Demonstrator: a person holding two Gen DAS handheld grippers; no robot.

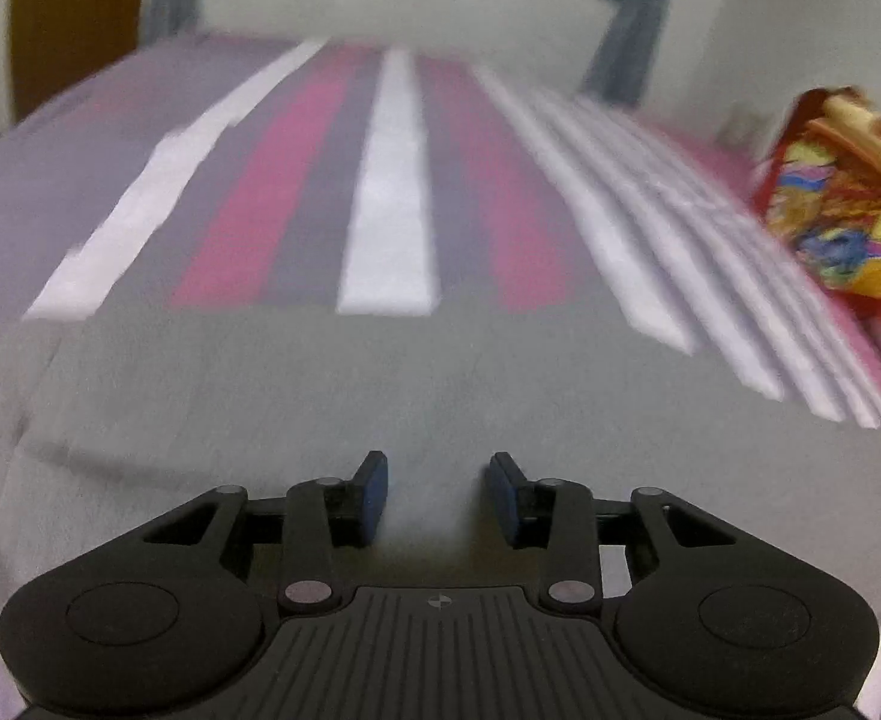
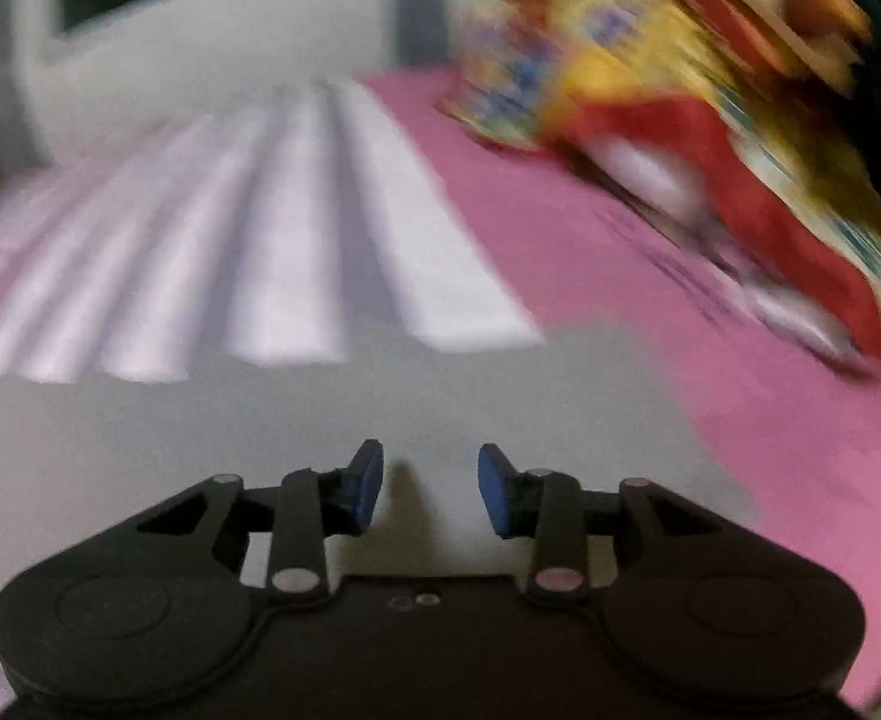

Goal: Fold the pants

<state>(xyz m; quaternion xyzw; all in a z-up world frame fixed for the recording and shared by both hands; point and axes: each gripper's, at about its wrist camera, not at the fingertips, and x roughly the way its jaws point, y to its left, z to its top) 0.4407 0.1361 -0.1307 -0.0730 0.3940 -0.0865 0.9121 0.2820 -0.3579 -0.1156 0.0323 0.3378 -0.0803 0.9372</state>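
The left gripper [image 1: 438, 495], black with blue pads, sits at the bottom centre of the left wrist view with its jaws standing apart and nothing between them; the plain grey fabric pants [image 1: 380, 396] lie directly beneath and ahead of it, filling the lower half of the frame. The right gripper [image 2: 430, 489], likewise black with blue pads, shows the same gap between its jaws, empty, low in the right wrist view over the same grey pants [image 2: 260, 432]. Beyond the far edge of the cloth, the striped bedsheet [image 1: 389, 180] of pink, white and grey bands runs up toward the top of both frames, plain pink [image 2: 710, 330] at the right of the right wrist view. A bright multicoloured red and yellow patterned cloth pile [image 1: 842, 204] lies at the right edge, and at the upper right [image 2: 680, 90] in the right wrist view, well apart from both claws. Both views are blurred, so the pants' long axis cannot be told.
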